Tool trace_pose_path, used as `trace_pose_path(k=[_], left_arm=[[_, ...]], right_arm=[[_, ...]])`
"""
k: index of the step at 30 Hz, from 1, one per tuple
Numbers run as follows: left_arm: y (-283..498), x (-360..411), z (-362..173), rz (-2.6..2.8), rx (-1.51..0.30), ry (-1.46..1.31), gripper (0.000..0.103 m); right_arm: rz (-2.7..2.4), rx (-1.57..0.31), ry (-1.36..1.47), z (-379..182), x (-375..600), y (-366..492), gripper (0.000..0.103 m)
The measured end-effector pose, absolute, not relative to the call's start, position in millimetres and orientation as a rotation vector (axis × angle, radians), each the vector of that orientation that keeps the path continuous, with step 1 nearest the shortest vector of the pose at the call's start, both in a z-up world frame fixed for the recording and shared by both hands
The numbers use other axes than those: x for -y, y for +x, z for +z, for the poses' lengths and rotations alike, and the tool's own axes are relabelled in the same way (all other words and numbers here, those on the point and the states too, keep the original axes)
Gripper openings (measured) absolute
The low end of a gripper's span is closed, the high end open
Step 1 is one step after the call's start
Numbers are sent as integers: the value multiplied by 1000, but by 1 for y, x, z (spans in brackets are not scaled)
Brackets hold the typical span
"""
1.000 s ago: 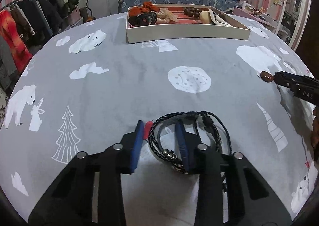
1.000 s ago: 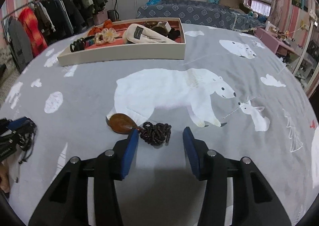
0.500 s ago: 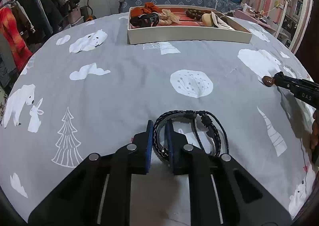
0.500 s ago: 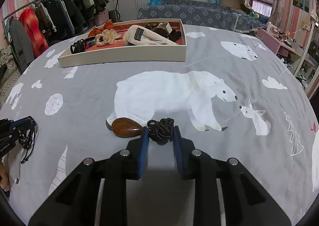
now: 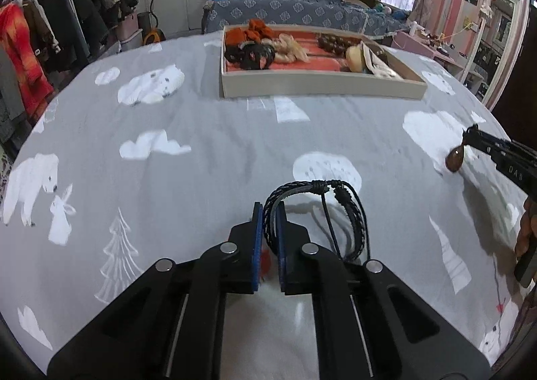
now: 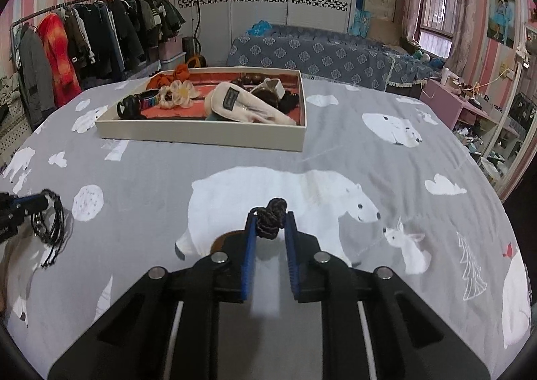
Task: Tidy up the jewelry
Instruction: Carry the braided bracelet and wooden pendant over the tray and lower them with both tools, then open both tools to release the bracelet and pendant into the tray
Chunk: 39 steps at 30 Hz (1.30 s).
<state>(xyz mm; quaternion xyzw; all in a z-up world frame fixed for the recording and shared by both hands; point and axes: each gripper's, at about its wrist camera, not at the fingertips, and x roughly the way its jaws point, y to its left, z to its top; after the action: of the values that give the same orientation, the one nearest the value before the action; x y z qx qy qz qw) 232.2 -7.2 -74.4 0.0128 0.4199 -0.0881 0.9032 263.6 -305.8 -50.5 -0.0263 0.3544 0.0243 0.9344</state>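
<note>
The black braided bracelet bundle (image 5: 322, 212) hung from the left gripper (image 5: 268, 212), whose blue pads were clamped on its cords, with the loops and loose ends draping to the right just over the grey bear-print bedspread (image 5: 201, 131). The dark knotted cord (image 6: 271, 219) of a necklace sat pinched between the pads of the right gripper (image 6: 271, 217) — its jaws had just been closing on it — and its brown teardrop pendant (image 5: 454, 158) dangled below the fingertips, seen from the left camera near the right edge, close to the cloth. Farther back on the bedspread stood the cream tray (image 6: 201, 136) with a red lining, already holding hair ties, a flower clip, beads and a pale pouch (image 6: 241, 108).
</note>
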Motion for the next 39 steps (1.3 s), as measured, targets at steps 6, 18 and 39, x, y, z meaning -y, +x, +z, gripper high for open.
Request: trace_pose_path(k=[6, 18, 39], left_arm=[[254, 11, -52, -181, -828, 40, 6], [341, 33, -22, -186, -775, 19, 6], [429, 61, -56, -52, -729, 86, 7]], right_arm=[[55, -705, -58, -43, 305, 274, 17], [65, -605, -11, 3, 305, 328, 17], [47, -704, 2, -47, 295, 432, 17]])
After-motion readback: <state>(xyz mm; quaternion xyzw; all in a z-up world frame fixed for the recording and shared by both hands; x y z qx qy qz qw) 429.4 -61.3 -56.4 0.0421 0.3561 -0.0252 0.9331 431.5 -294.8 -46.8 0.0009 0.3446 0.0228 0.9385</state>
